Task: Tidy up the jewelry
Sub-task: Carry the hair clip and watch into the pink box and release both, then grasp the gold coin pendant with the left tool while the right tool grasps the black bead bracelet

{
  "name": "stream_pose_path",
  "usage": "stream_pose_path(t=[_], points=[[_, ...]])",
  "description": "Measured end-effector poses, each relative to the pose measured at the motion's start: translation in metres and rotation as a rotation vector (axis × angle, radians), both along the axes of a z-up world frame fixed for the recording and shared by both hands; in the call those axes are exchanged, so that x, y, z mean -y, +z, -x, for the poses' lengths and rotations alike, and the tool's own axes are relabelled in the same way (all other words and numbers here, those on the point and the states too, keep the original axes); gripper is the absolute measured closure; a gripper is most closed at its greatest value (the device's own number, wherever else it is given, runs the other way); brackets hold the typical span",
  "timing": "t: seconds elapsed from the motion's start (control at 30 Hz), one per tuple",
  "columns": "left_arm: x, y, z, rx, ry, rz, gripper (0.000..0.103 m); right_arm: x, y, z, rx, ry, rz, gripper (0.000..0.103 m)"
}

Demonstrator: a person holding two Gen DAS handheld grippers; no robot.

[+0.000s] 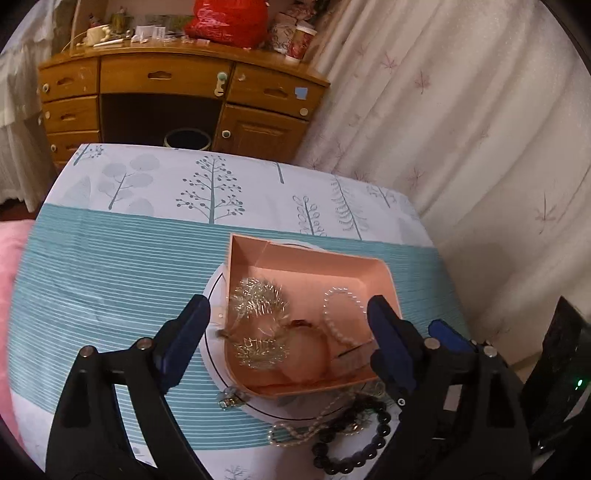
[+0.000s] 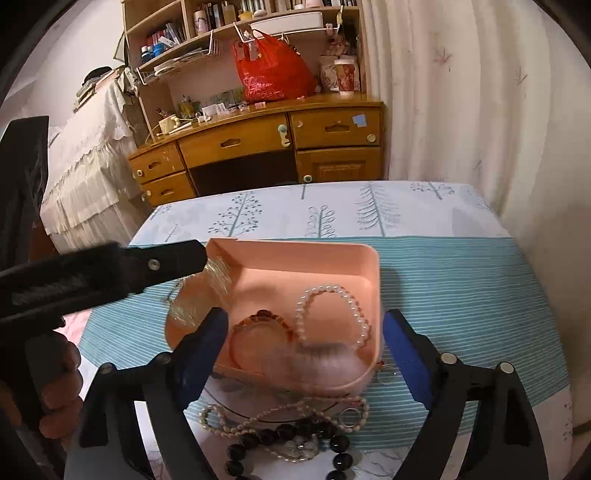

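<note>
Black bead bracelet (image 1: 354, 439): nearest, outside tray.
Pink tray (image 1: 384, 273): pearl bracelet (image 1: 338, 314), tinsel inside.
Left gripper (image 1: 291, 317): jaws spread, empty.
Right gripper (image 2: 306, 339): jaws spread, empty.

It was a bedroom in a home: a wooden desk (image 2: 258, 144) with drawers and a cluttered bookshelf hutch (image 2: 236, 22) stood beyond the far edge of a tree-patterned bedsheet (image 1: 147, 221), beside pale leaf-print curtains (image 1: 461, 110) and a frilled bedspread (image 2: 92, 155).
</note>
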State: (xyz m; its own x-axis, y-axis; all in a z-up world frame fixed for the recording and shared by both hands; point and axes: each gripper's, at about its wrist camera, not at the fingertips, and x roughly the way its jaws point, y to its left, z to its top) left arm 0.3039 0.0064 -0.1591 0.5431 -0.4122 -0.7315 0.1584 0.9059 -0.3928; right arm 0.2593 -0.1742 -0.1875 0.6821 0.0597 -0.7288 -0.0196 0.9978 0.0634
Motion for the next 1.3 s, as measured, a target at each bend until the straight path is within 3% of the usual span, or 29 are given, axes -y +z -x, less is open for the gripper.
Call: stream_pose_path(t=[0.3,0.53,0.73,0.83,0.97,1.13,1.2,1.3], points=[[-0.003,0.008,0.016,0.032,0.027,-0.08,0.018,0.009,0.008,0.015,0.024,-0.03,0.043,0.012],[-0.03,-0.008,0.043,-0.058,0.103,-0.078,0.018,0.018,-0.005,0.051,-0.024,-0.082,0.04,0.01],[-0.047,-0.033,0.084,-0.186,0.089,-0.186,0.018,0.014,-0.028,0.088,-0.113,-0.068,0.037,0.01],[-0.05,-0.041,0.104,-0.195,0.094,-0.281,0.018,0.007,-0.04,0.103,-0.14,-0.071,0.027,0.01],[-0.047,-0.048,0.127,-0.213,0.028,-0.363,0.018,-0.001,-0.055,0.117,-0.177,-0.115,0.009,0.01],[-0.042,-0.056,0.148,-0.292,-0.098,-0.371,0.018,0.0,-0.069,0.125,-0.196,-0.166,-0.073,0.01],[-0.037,-0.057,0.158,-0.303,-0.144,-0.365,0.018,0.001,-0.074,0.13,-0.2,-0.199,-0.114,0.013],[-0.029,-0.057,0.174,-0.268,-0.244,-0.346,0.018,0.001,-0.078,0.132,-0.197,-0.231,-0.132,0.026]])
